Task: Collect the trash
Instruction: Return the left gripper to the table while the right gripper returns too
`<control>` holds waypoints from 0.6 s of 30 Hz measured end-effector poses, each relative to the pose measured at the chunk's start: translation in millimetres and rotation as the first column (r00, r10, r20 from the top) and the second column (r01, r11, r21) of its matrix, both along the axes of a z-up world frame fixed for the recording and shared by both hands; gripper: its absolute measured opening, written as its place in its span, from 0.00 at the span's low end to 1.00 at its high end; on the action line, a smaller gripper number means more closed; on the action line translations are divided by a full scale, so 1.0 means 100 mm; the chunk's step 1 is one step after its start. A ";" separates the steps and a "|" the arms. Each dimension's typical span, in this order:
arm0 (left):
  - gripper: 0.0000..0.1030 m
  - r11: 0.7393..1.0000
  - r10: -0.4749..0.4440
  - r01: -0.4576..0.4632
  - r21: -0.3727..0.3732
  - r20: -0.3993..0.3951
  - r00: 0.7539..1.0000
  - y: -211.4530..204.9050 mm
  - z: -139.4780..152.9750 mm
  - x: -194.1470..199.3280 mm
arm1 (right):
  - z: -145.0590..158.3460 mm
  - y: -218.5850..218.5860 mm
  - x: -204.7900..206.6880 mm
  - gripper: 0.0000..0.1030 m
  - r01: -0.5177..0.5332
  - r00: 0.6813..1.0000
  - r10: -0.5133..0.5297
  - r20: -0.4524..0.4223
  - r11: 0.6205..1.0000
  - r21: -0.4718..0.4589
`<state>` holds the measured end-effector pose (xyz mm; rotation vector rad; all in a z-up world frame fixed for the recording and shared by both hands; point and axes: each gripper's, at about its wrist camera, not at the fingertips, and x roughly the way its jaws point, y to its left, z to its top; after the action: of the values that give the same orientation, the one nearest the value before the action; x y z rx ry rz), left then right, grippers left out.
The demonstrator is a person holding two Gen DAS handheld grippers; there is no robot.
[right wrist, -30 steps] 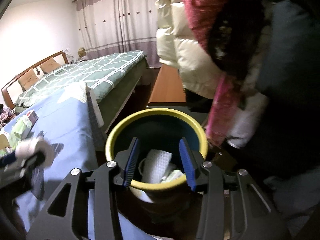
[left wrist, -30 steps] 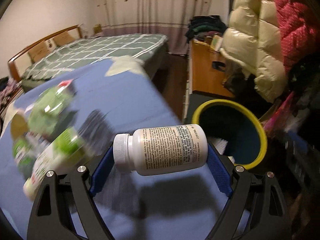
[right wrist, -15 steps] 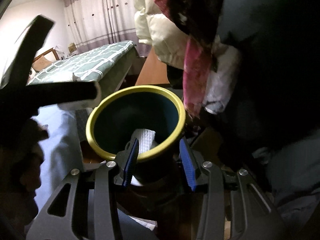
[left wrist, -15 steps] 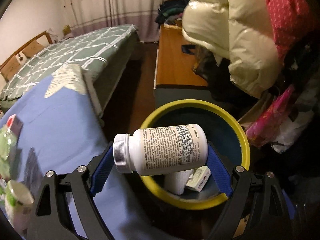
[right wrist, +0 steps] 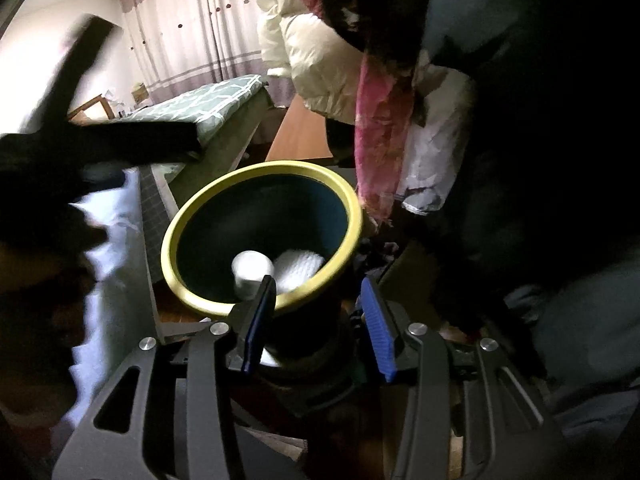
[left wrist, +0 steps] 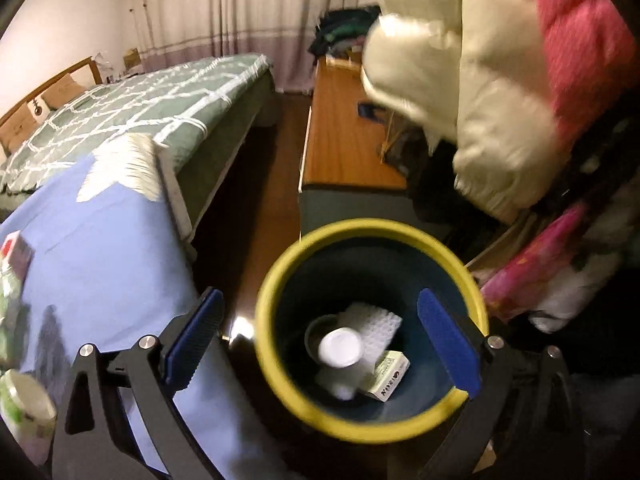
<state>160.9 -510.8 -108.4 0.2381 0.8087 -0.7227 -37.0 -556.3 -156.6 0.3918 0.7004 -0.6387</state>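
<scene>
Left gripper: the left gripper (left wrist: 320, 344) hangs spread wide with nothing between its blue pads, poised right above the bin mouth.
Right gripper: the right gripper (right wrist: 320, 320) is partly spread and holds nothing; the bin's near rim and dark outer wall sit in the gap just ahead of it, whether touching I cannot tell.
Bin: one yellow-rimmed bin (left wrist: 276, 280), directly below and ahead of the left gripper, between its two pads in that view.
In the bin: one white bottle (left wrist: 340, 350), blurred and lid-up, looks to be dropping or just landed; beside it one white quilted paper wad (left wrist: 378, 326) and one small carton (left wrist: 386, 376). Three pieces counted, with a dark round shape under the bottle that I can't make out.
Step in hand: the drop-off, by my reading. The bottle is in, and the left gripper is free.
Left of the left gripper: a counter under a blue cloth (left wrist: 100, 248), with one green-and-white cup (left wrist: 24, 408) down at the near corner and blurred packaging at the far left edge, count unclear.
Next move: likely swing the left gripper leftward over the blue cloth, line up on the cup, close on it.
Farther off: one bed (left wrist: 132, 108) with a green checked cover, well beyond the bin.
</scene>
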 end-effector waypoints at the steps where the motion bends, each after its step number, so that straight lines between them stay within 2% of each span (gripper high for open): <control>1: 0.94 1.000 0.008 -0.008 -0.018 0.013 1.000 0.15 0.09 -0.02 | 0.00 0.02 0.02 0.42 -0.007 1.000 0.007 -0.001 1.000 0.001; 5: 0.95 0.995 0.074 -0.067 -0.073 0.087 0.993 0.84 0.38 -0.04 | 0.03 0.16 0.15 0.42 -0.052 0.999 0.052 -0.008 0.999 -0.010; 10: 0.95 0.967 0.245 -0.229 -0.114 0.161 0.956 1.92 0.57 0.07 | 0.14 0.44 0.40 0.42 -0.142 0.990 0.141 -0.014 0.989 -0.045; 13: 0.95 0.927 0.370 -0.349 -0.135 0.184 0.911 2.56 0.59 0.19 | 0.21 0.64 0.59 0.42 -0.207 0.978 0.207 -0.014 0.976 -0.062; 17: 0.95 0.852 0.523 -0.503 -0.143 0.219 0.824 3.35 0.57 0.39 | 0.34 0.95 0.90 0.43 -0.311 0.950 0.312 -0.007 0.948 -0.071; 18: 0.95 0.826 0.563 -0.543 -0.150 0.219 0.797 3.56 0.55 0.45 | 0.37 1.01 0.96 0.43 -0.330 0.944 0.330 -0.004 0.941 -0.070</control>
<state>206.1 -154.5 -53.7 0.0098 0.5562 -0.1574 59.4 -454.9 -119.4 0.2039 0.7147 -0.3418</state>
